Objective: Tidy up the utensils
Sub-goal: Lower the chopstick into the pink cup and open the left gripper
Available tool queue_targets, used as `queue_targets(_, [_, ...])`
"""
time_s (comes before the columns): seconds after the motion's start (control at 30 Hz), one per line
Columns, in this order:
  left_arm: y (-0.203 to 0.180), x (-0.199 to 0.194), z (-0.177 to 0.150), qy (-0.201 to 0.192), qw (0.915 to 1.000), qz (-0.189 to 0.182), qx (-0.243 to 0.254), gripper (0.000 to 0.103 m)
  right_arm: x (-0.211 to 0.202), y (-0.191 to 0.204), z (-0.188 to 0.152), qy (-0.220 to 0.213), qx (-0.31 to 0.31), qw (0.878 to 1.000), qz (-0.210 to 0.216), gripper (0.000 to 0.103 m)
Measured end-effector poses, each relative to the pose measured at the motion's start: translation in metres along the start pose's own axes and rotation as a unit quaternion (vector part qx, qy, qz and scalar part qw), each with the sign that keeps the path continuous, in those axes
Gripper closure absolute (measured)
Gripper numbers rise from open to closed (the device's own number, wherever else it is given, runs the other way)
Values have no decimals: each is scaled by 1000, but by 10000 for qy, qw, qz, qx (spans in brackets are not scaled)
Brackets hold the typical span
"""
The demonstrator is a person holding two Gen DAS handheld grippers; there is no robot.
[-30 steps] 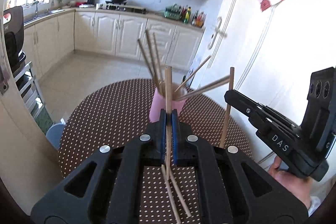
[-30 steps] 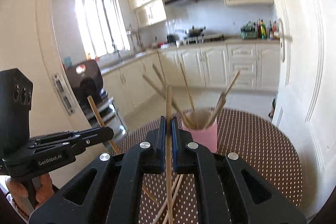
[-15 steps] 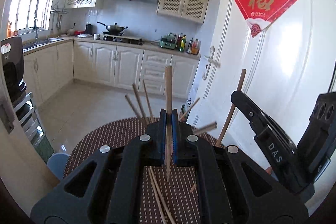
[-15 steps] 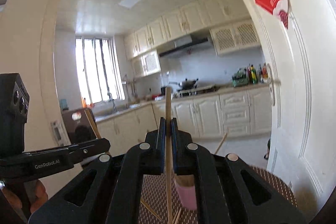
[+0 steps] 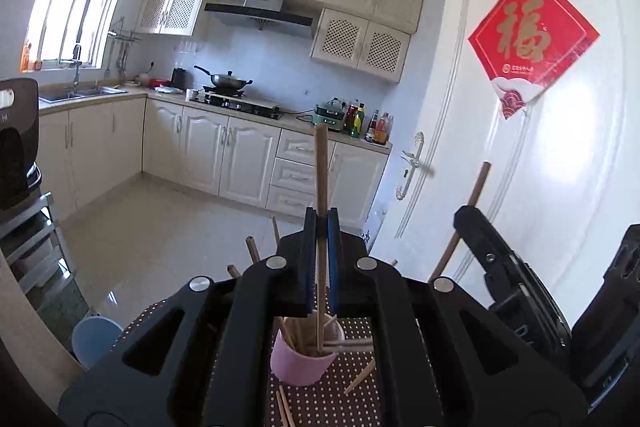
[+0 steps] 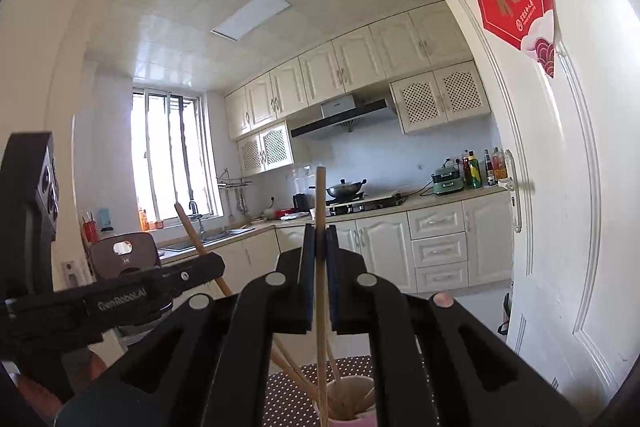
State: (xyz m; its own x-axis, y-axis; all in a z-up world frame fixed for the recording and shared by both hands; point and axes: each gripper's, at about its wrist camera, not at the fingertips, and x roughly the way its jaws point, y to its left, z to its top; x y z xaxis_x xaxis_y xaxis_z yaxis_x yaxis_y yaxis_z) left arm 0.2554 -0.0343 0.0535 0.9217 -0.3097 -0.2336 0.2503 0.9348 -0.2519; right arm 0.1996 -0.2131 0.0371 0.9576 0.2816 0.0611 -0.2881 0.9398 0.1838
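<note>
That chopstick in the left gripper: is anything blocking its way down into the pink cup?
Only the cup's own load. The chopstick, clamped upright in the left gripper, hangs over the pink cup, where other chopsticks already lean across the mouth.

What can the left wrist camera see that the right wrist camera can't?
Only the left wrist view shows loose chopsticks lying on the dotted tablecloth and a blue bin on the floor. Only the right wrist view shows the ceiling light. Both show the pink cup of chopsticks, and the left gripper and right gripper each clamping one chopstick upright.
</note>
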Motion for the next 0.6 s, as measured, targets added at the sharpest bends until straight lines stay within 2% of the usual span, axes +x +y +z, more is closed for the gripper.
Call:
queue_targets(0.17, [6,23,-8,63,10000,18,11,98,9,-1,0,-144,-1,9999,-71,99])
queue_targets(0.33, [13,37,-22,203,9998,-67,59,98,15,4,-3,-405,-164,9985,-334,99])
queue_targets(0.6, [20,50,-41,441,9988,-198,82,97,29,3,-16,-420,-244,9980,-409,99])
